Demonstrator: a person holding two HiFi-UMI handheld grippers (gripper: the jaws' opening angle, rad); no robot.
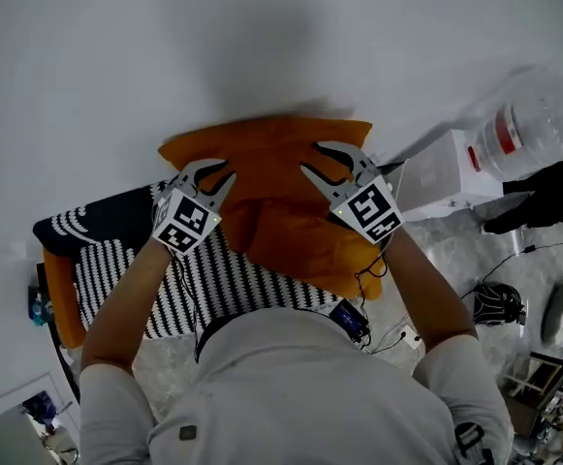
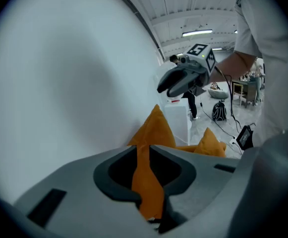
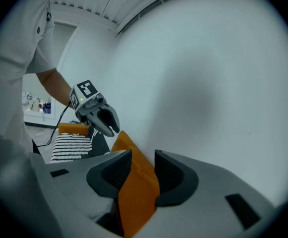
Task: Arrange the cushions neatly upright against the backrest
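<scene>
Leftmost, well apart from the big orange fabric cushion (image 1: 262, 153), the end of a smaller orange bolster-like cushion (image 1: 56, 303) shows. Between the two lies a black-and-white striped cushion (image 1: 165, 279), apparently flat, not upright.

Next comes the left gripper (image 1: 221, 174), at the big orange cushion's upper left corner. Its jaws stand slightly apart, with orange fabric in the narrow gap between them, and the grip looks loosened, not clenched.

The cushion itself leans with its top edge against the plain white backrest (image 1: 262, 46) behind it. Its lower part bulges forward, and I cannot tell whether that bulge (image 1: 310, 245) is the same cushion or a second one.

The right gripper (image 1: 310, 157) sits at the cushion's upper right corner. Its jaws are wider apart, and the fabric rises between them without being squeezed.

To the right of the cushion are a white box (image 1: 441, 172) and, further right, a clear plastic bottle (image 1: 533, 124).

By my judgement, the step in hand is letting go of this cushion after standing it up.

The next move calls for drawing both grippers straight back so no fabric snags and tips it. After that, the striped cushion needs lifting against the backrest alongside it.
</scene>
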